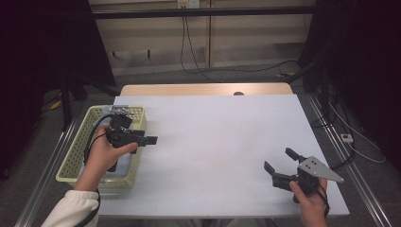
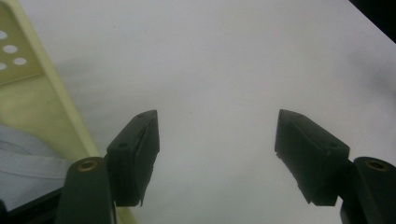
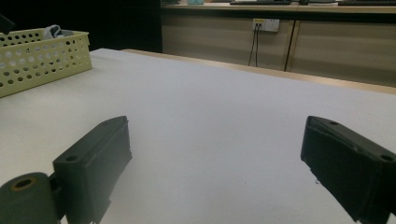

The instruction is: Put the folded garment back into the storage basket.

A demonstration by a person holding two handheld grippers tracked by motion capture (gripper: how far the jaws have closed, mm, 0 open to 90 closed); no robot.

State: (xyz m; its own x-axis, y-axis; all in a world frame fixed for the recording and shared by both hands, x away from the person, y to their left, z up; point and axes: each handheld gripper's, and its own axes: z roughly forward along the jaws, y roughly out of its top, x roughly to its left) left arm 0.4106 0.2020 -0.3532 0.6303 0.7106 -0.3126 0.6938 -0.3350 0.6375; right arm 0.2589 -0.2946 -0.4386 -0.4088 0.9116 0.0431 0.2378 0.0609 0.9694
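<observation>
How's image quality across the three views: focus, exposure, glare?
High view: table evenly lit and near blown-out, surroundings very dark, overall soft. Left gripper view: close jaws in focus, basket wall at left blurred, faint shadows on the white surface. Right gripper view: the jaws slightly soft, basket holes and far wall sharp; no hard glare.

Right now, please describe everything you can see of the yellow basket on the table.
The yellow basket is a pale, rectangular tray that looks like plastic, with rows of round holes in its walls and a smooth rim. It stands upright at the left edge of the white table, with its long side running away from the person. Inside lies something light grey-blue that looks like cloth. The left gripper is held above the basket's right wall, its jaws open and empty over the table; whether it touches the rim is unclear.
</observation>
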